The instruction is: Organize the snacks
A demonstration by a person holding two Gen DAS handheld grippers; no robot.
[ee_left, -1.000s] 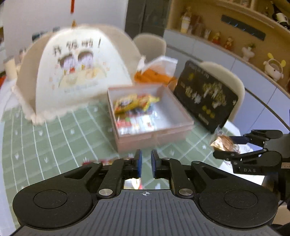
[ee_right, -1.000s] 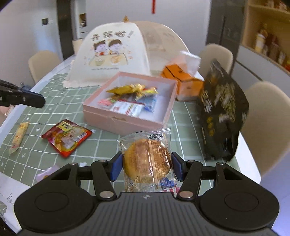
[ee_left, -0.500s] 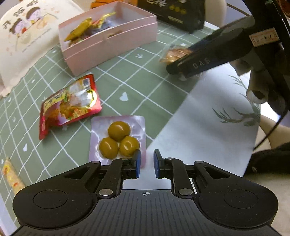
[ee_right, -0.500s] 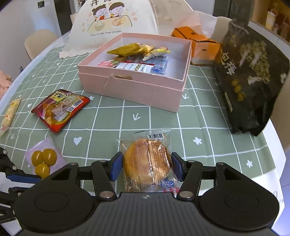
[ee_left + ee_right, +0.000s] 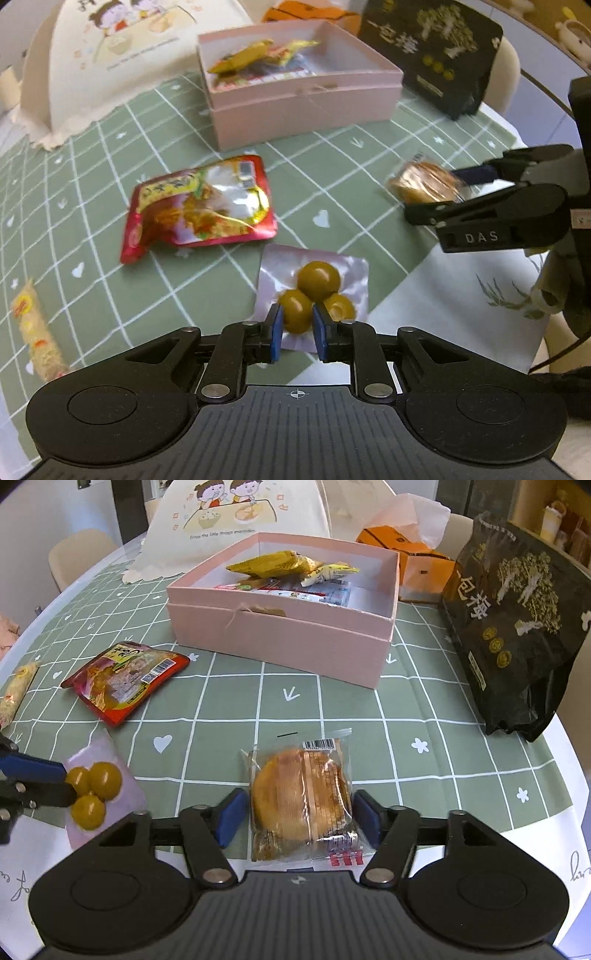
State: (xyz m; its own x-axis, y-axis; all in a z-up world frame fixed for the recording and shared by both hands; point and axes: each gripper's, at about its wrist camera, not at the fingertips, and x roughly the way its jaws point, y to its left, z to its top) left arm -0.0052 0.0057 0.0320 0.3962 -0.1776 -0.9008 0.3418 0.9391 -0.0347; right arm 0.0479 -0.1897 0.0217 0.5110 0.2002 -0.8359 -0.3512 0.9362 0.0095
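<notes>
Low in the right wrist frame, the wrapped cake (image 5: 301, 801) is lying on the counter (image 5: 424, 716) between the right gripper (image 5: 298, 818) jaws, which have just been spreading and are clear of it. The left gripper (image 5: 297, 330) jaws are nearly pressed together, seemingly pinching 1 ball of the 3-ball packet (image 5: 314, 280). The pink box (image 5: 284, 635) is sitting upper centre.

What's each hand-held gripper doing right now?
Left hand-held gripper: shut, tips at the pack of green balls, nothing gripped.
Right hand-held gripper: open, jaws just opening; wrapped pastry lies between them, pads clear of it.
</notes>
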